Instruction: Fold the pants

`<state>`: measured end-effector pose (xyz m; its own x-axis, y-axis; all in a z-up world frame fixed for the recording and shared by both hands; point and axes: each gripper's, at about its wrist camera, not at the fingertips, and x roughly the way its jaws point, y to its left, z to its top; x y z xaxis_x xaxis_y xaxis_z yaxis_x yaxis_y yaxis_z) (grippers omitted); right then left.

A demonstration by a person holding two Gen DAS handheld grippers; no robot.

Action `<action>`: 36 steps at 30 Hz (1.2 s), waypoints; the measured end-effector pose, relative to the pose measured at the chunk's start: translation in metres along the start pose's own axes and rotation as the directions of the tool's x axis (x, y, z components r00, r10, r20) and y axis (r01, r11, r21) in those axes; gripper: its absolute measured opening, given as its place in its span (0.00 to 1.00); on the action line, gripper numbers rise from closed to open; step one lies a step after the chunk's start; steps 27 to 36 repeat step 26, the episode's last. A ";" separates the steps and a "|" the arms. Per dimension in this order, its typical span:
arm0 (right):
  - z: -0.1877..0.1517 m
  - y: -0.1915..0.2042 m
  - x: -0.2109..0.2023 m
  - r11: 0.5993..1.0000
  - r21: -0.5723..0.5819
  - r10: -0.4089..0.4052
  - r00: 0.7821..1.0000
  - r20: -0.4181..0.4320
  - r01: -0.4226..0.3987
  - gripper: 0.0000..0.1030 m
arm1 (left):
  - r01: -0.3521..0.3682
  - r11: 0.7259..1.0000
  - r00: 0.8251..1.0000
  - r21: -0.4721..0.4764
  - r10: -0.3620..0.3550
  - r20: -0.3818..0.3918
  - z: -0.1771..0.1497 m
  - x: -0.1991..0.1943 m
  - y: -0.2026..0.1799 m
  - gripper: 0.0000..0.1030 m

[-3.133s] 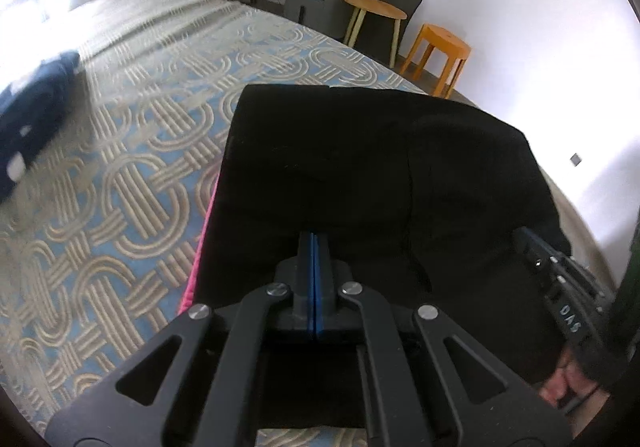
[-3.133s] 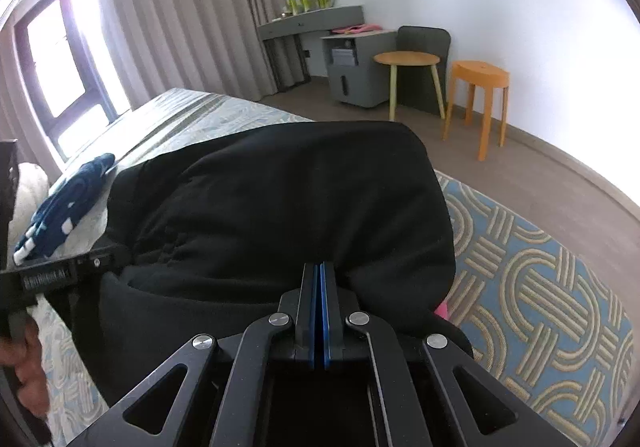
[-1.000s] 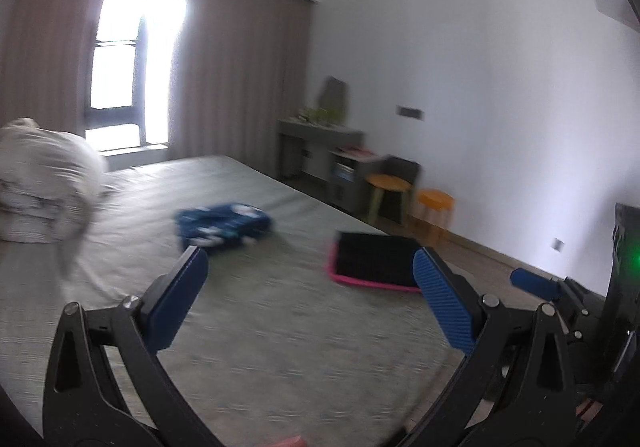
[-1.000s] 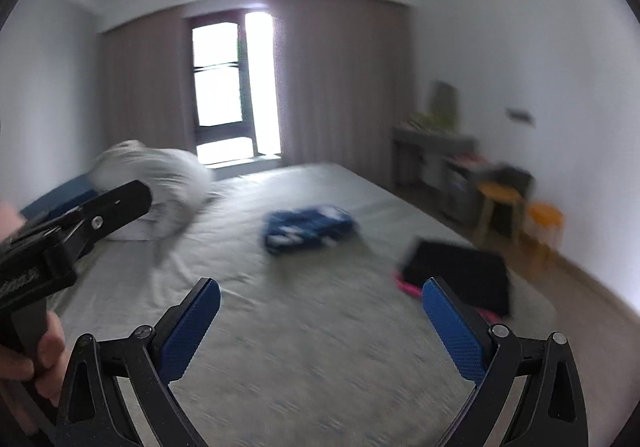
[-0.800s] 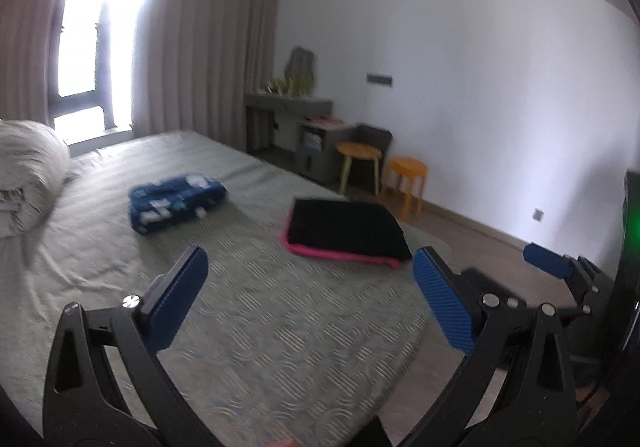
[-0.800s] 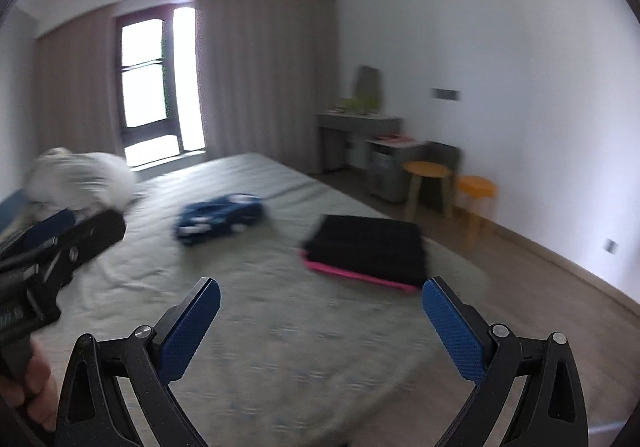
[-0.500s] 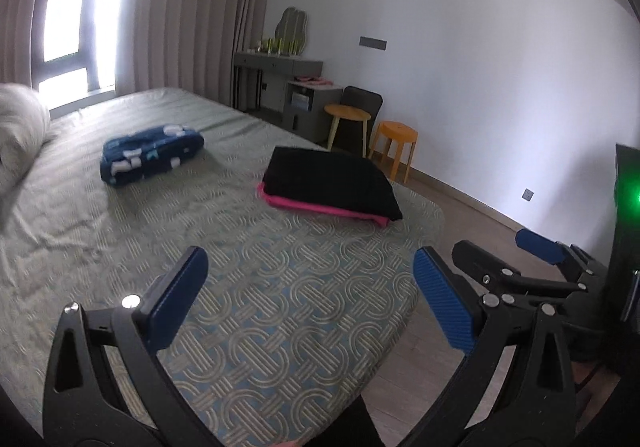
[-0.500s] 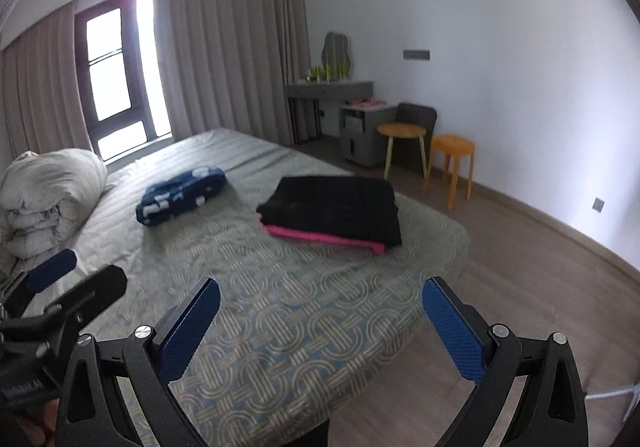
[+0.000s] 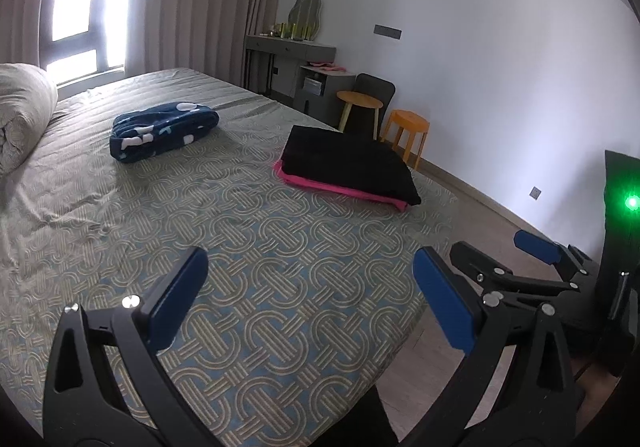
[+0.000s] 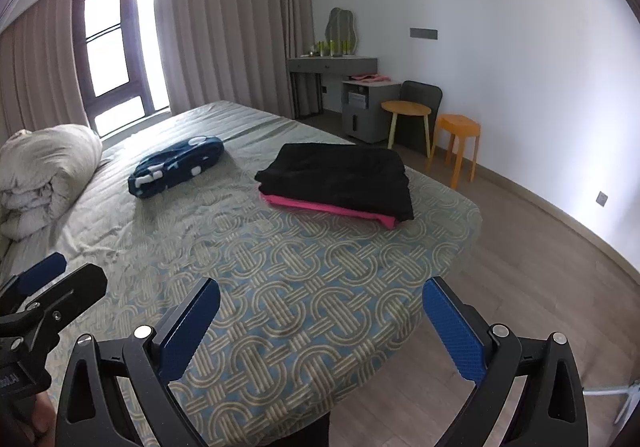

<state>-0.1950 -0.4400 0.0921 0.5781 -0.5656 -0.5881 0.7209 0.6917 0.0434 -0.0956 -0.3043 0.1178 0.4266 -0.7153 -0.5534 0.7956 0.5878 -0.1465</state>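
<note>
Patterned bedding (image 10: 304,287) covers the bed that fills the lower half of both views, under grey curtains and a white wall. Right of centre in the frame, the black pants (image 10: 340,177) lie as a flat folded rectangle on top of a pink folded garment (image 10: 320,207), near the bed's far corner. 3.1 s ago both tools were pressed together on that black cloth, right against it; now the left gripper (image 9: 312,303) and the right gripper (image 10: 324,327) are spread wide, holding nothing, and well back from the stack. Over the last 1 s the views have steadied from a blurred swing. I judge the fold finished and the pants released. Further out, a navy spotted bundle (image 10: 176,165) sits left of centre, a rolled duvet (image 10: 44,183) at the left edge, and an orange stool (image 10: 458,139) by the wall.
</note>
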 end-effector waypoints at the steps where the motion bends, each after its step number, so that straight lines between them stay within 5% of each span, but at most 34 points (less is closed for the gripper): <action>1: -0.001 0.001 0.001 1.000 -0.003 -0.004 1.000 -0.002 0.004 1.00 | 0.000 1.000 1.000 -0.001 0.000 0.000 0.000 0.000 0.000 0.99; 36: -0.002 0.006 -0.002 1.000 -0.018 -0.023 1.000 -0.004 0.023 1.00 | -0.009 1.000 1.000 0.017 0.009 0.009 -0.001 -0.001 -0.002 0.99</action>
